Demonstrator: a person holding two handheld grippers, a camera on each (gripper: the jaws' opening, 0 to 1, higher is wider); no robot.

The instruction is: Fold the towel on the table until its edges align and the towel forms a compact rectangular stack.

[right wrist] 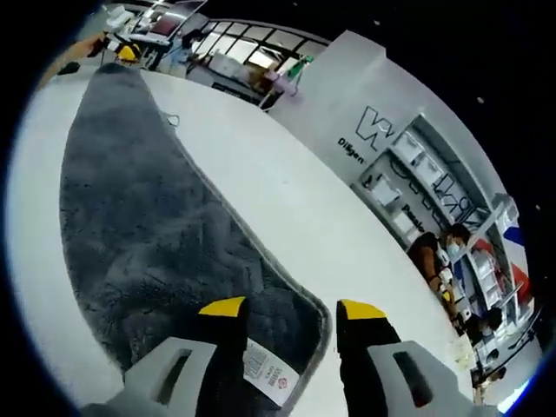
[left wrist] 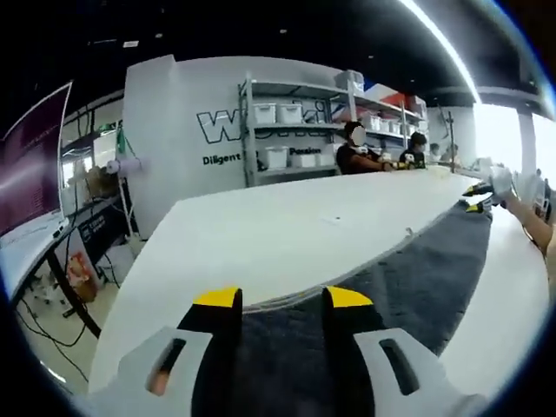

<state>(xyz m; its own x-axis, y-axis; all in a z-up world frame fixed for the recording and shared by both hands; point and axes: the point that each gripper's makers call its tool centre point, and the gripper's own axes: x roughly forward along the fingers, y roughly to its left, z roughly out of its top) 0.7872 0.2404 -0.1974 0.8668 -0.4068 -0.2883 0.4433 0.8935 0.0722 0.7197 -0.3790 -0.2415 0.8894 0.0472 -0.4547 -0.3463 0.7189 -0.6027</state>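
Note:
A long dark grey towel [left wrist: 408,269] lies flat along the white table [left wrist: 287,226]. One short end sits between the jaws of my left gripper [left wrist: 282,300], which is open and low over the cloth. At the towel's far end I see the other gripper [left wrist: 479,198], held by a hand. In the right gripper view the towel [right wrist: 148,208] stretches away to the upper left, its near corner with a white label [right wrist: 265,369] between the jaws of my open right gripper [right wrist: 291,308]. The left gripper [right wrist: 124,52] shows small at the far end.
The table's bare white top [right wrist: 287,200] runs wide beside the towel's pale hem. Beyond it stand shelves with white bins [left wrist: 287,130] against a lettered wall, and people sit at the back [left wrist: 360,152]. A screen [left wrist: 35,165] and cables are at the left.

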